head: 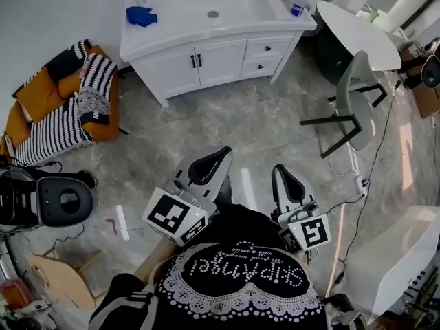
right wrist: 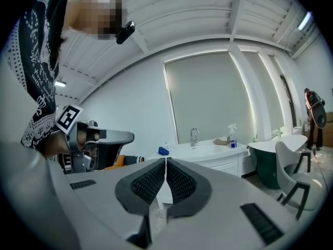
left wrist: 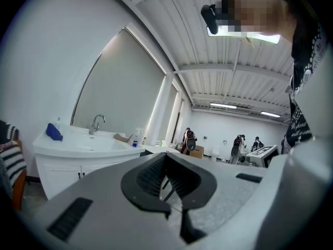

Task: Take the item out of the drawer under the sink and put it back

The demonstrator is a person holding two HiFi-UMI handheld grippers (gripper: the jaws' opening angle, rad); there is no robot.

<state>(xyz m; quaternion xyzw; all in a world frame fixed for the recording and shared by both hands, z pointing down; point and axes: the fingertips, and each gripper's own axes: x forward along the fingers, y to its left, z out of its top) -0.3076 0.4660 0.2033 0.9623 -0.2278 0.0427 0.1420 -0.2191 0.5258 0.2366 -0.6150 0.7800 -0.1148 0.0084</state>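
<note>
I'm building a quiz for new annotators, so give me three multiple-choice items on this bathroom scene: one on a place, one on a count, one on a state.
1. In the head view, where does the blue cloth lie on the vanity top?
A) left of the basin
B) right of the basin
C) in the basin

2. How many drawers does the vanity front show?
A) one
B) two
C) four

3. How do the fingers of the right gripper stand?
A) wide apart
B) together, nothing between
C) shut on a bottle

Key: A, the cloth sits at the top's left end; B, two drawer fronts are stacked right of the doors; B, the right gripper view shows them meeting, empty.
</note>
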